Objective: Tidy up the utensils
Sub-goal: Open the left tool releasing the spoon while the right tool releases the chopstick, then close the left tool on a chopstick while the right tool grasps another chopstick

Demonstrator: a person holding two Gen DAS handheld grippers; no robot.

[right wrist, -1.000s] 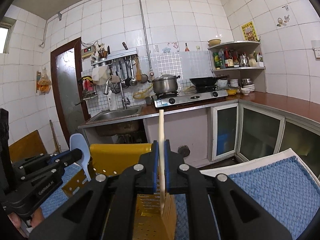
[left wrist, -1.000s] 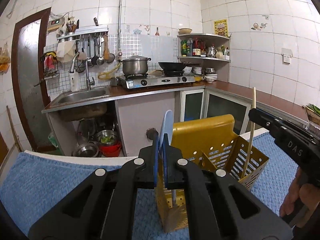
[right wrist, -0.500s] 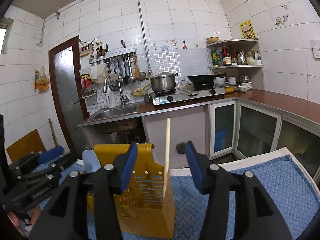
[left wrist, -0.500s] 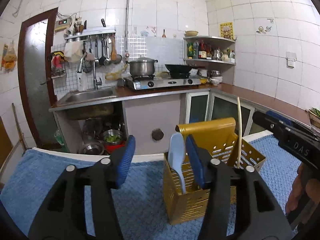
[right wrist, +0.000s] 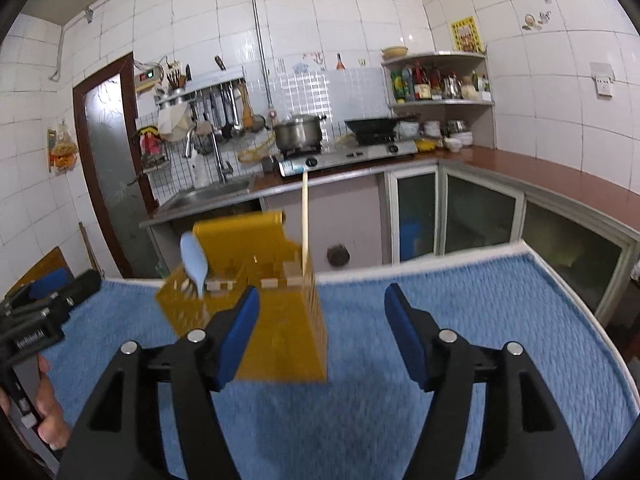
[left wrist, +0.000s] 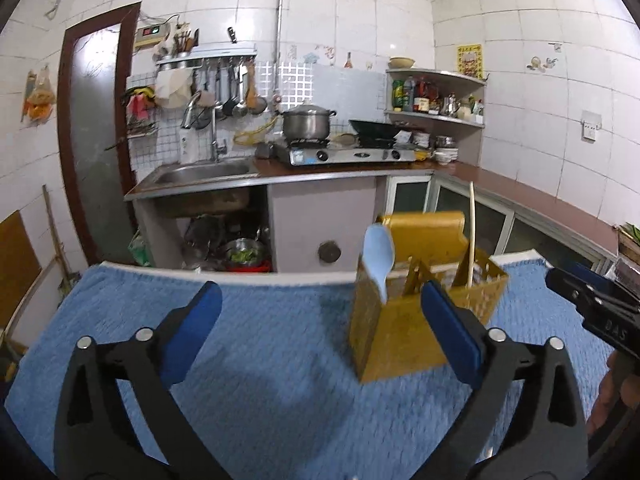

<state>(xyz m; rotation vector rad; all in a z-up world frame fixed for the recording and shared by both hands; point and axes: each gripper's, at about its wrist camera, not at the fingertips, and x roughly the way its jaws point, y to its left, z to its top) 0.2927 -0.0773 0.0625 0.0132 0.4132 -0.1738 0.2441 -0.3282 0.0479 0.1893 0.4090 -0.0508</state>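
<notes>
- While the yellow perforated plastic utensil caddy (left wrist: 404,332) stands upright on the blue textured towel (left wrist: 260,344) covering the counter, both hand-held grippers sit back from it, apart from its walls.
- Left hand-held gripper (left wrist: 320,330): black frame, blue pads; jaws have just been opening and stand wide. Nothing between them but towel; the right-hand pad (left wrist: 450,334) overlaps the caddy's front face in the left wrist view, with no contact visible.
- Right hand-held gripper (right wrist: 322,330): same build; jaws have just been opening and stand moderately wide, empty. The caddy's lower right corner shows through the gap.
- Light blue plastic spoon (left wrist: 380,256): in the caddy's left compartment, bowl end up, leaning slightly, free of either gripper.
- Pale wooden chopstick (left wrist: 471,232): in the caddy's right compartment, near-upright, rising well above the rim, also free.
- In the right wrist view the spoon (right wrist: 194,260) is left, the chopstick (right wrist: 305,216) at the caddy's (right wrist: 280,328) right edge.
- A person's hand (right wrist: 48,404) grips the left unit's handle at lower left of the right wrist view.
- Background: steel sink (left wrist: 200,174), lidded metal pot (left wrist: 306,122) on a gas stove (left wrist: 348,154), white tiled walls.
- Slight blur on caddy and towel in both views.
</notes>
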